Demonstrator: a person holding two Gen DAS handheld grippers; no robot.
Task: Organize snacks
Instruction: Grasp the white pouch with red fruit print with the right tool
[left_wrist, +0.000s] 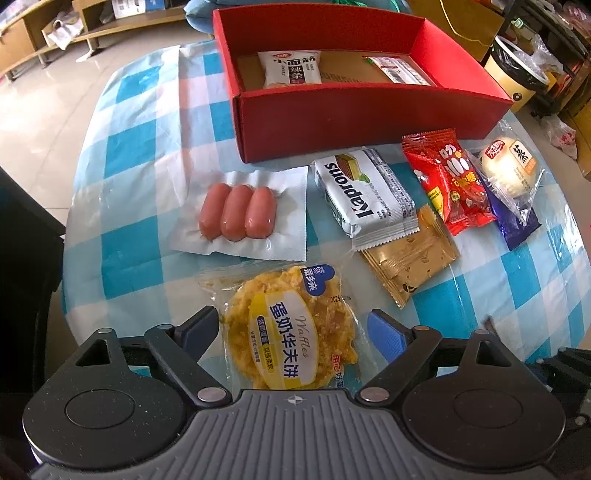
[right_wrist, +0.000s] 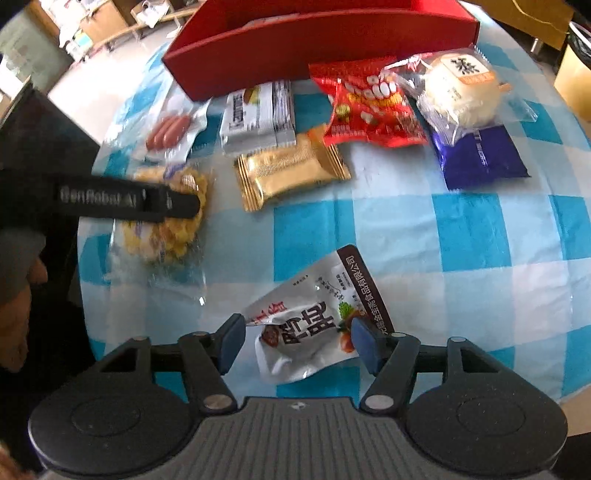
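Covering the round table (left_wrist: 155, 110) is a blue-and-white checked cloth; pale floor tiles and wooden shelving are seen beyond. The left hand-held gripper (left_wrist: 291, 334) is spread wide around a waffle packet (left_wrist: 288, 332), ungripped. The right hand-held gripper (right_wrist: 297, 341) is likewise released, straddling a white pouch (right_wrist: 314, 317). A red box (left_wrist: 369, 107) lies farther ahead.

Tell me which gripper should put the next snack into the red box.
Probably the left. The left gripper is open around the waffle pack, with the red box straight ahead. The right gripper is open around a white pouch, farther from the box.
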